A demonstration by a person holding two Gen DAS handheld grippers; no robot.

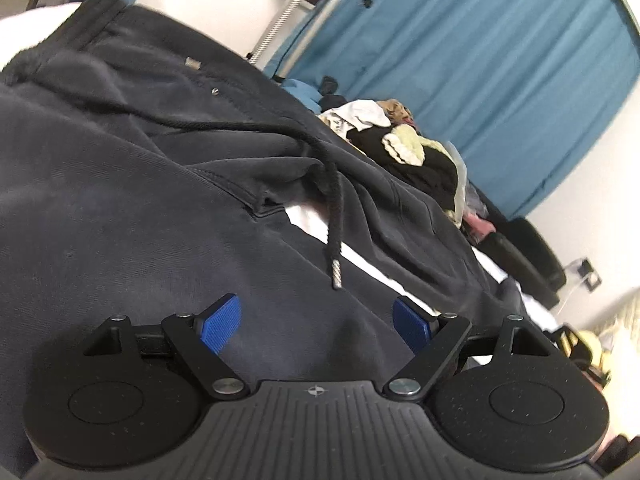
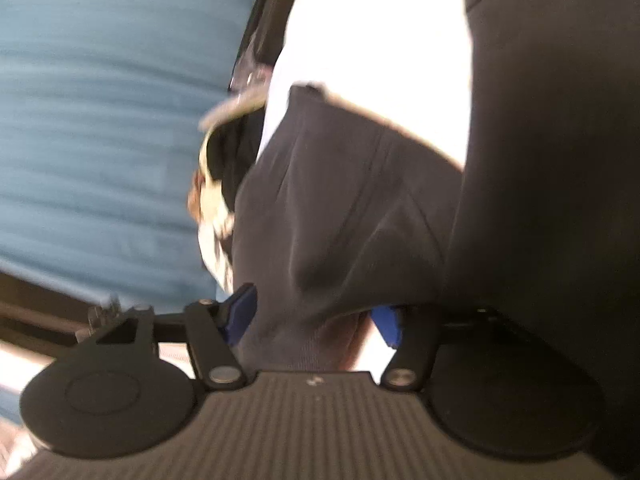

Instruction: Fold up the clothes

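A dark navy hoodie (image 1: 120, 200) lies spread over a white sheet (image 1: 362, 258) and fills most of the left wrist view. Its black drawstring (image 1: 334, 216) with a metal tip trails toward the camera. My left gripper (image 1: 316, 324) hovers just above the cloth, jaws wide open, nothing between its blue pads (image 1: 222, 324). In the blurred right wrist view, a bunched, ribbed part of the hoodie (image 2: 340, 208) sits between the jaws of my right gripper (image 2: 312, 320). The cloth touches the left pad (image 2: 240, 312), drapes over the right finger, and a pale gap shows beside the right pad.
A heap of mixed clothes (image 1: 408, 148) lies beyond the hoodie. A blue curtain (image 1: 480, 60) hangs behind it and also shows as the blue curtain (image 2: 100, 100) on the right view's left side. A black cushion-like object (image 1: 528, 252) sits at the right, a metal pole (image 1: 280, 20) at the back.
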